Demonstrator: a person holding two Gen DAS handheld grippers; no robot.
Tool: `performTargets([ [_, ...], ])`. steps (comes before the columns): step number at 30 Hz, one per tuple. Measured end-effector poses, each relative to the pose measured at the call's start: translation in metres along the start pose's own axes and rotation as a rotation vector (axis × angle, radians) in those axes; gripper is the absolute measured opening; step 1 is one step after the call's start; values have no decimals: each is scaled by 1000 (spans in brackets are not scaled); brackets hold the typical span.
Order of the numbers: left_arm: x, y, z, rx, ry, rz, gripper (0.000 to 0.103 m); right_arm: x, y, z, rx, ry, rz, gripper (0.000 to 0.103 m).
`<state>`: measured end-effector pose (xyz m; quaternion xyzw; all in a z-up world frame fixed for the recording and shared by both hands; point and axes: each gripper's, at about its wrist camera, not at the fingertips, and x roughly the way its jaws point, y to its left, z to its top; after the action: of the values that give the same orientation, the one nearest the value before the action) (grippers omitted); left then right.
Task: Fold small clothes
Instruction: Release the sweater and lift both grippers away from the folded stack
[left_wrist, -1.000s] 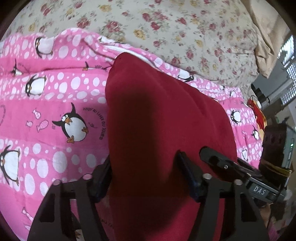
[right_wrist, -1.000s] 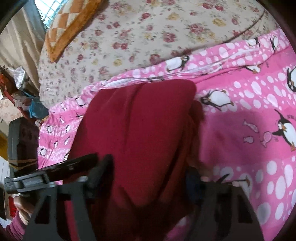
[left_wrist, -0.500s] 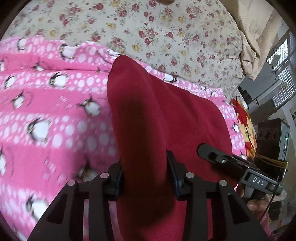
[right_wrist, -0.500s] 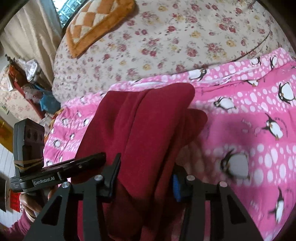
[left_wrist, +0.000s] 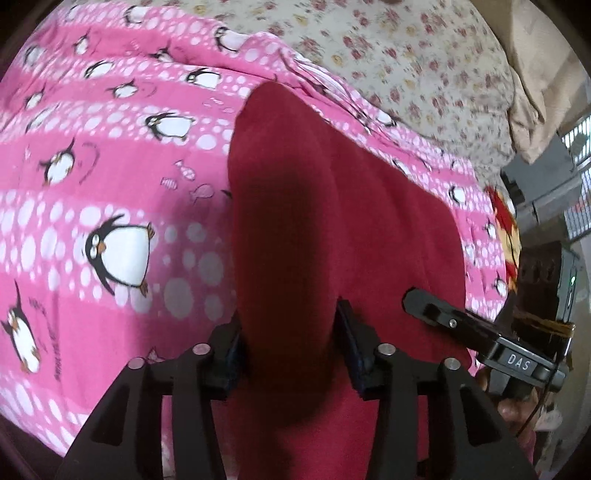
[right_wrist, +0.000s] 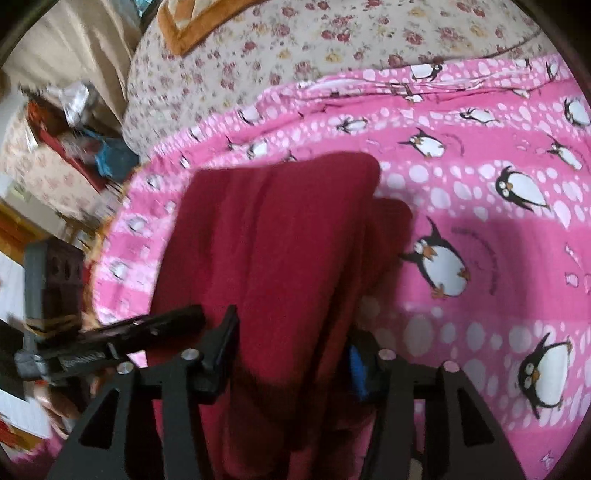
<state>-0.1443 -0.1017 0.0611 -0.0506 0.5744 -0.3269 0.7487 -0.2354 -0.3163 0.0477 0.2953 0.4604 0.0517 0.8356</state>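
Held: red garment (left_wrist: 332, 229), bunched in my left gripper (left_wrist: 290, 343) and right gripper (right_wrist: 291, 354), jaws clamped. Risk: thick folds slipping, spilling over the penguin blanket (left_wrist: 110, 184).

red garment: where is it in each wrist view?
Left wrist: red garment fills centre, clamped in the left claw at bottom.
Right wrist: same garment centre-left, clamped in the right claw at bottom.
Shared landmark: pink penguin blanket under it.
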Motion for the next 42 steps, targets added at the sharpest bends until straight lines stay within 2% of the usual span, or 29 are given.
performTargets([
  [2, -3, -3, -3, -1, -21, 13, 28, -5, -5, -3, 37, -8, 13, 59],
  [5, -13, -10, -6, 39, -65, 88, 30, -28, 0, -6, 18, -56, -31, 59],
  [9, -24, -17, -12, 85, -128, 173, 30, -71, 25, -16, -83, -153, -38, 59],
  [13, -31, -19, -17, 94, -163, 223, 30, -85, 55, -27, -199, -177, -6, 59],
  [17, -38, -16, -20, 85, -184, 247, 30, -71, 69, -41, -275, -129, -24, 59],
  [19, -42, -15, -23, 86, -198, 263, 30, -57, 67, -47, -287, -96, -71, 59],
  [23, -51, -17, -27, 94, -228, 294, 30, -30, 56, -57, -318, -39, -225, 59],
  [28, -61, -21, -31, 100, -266, 317, 30, -36, 62, -63, -340, -55, -252, 59],
  [33, -69, -28, -34, 116, -302, 341, 30, -61, 77, -64, -326, -126, -235, 59],
  [42, -79, -43, -41, 150, -340, 363, 30, -83, 94, -58, -271, -233, -316, 78],
])
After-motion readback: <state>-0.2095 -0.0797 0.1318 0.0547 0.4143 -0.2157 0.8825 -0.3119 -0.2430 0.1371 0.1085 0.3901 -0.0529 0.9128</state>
